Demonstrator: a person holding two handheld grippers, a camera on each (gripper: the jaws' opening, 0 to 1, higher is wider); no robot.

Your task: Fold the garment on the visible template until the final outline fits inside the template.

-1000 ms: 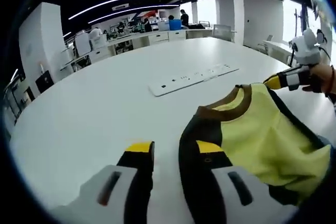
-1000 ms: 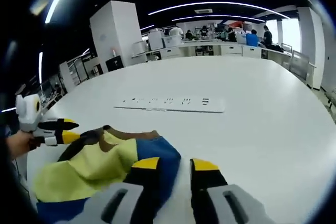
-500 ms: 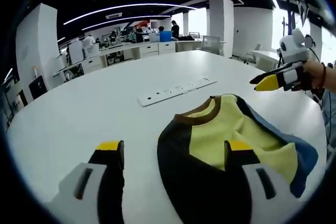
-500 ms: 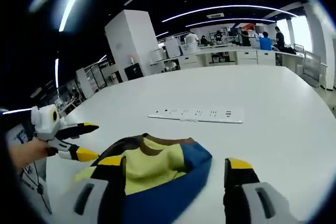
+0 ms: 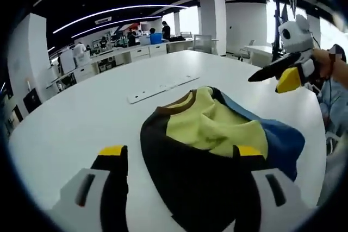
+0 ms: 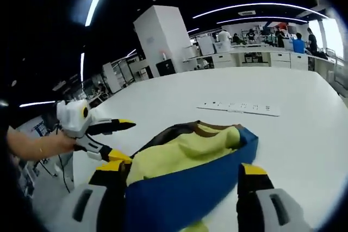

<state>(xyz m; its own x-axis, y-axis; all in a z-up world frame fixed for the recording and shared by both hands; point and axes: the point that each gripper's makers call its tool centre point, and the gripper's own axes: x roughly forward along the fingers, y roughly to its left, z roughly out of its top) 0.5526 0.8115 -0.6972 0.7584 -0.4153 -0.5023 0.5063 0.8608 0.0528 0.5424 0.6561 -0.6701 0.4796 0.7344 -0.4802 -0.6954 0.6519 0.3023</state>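
Both tools wide apart, gripping nothing: left tool (image 5: 179,158), right tool (image 6: 182,172). Crumpled yellow, blue and dark shirt (image 5: 212,145) lies on white bench (image 5: 81,118), near power strip (image 5: 161,88).

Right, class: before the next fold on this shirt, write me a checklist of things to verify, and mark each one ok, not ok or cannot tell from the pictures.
1. Left claw open: ok.
2. Right claw open: ok.
3. Shirt released by both claws: ok, it lies loose on the table.
4. Shirt lying flat: not ok, it is bunched in a heap.
5. Template outline in sight: cannot tell, no outline shows.
6. White strip apart from the shirt: ok.
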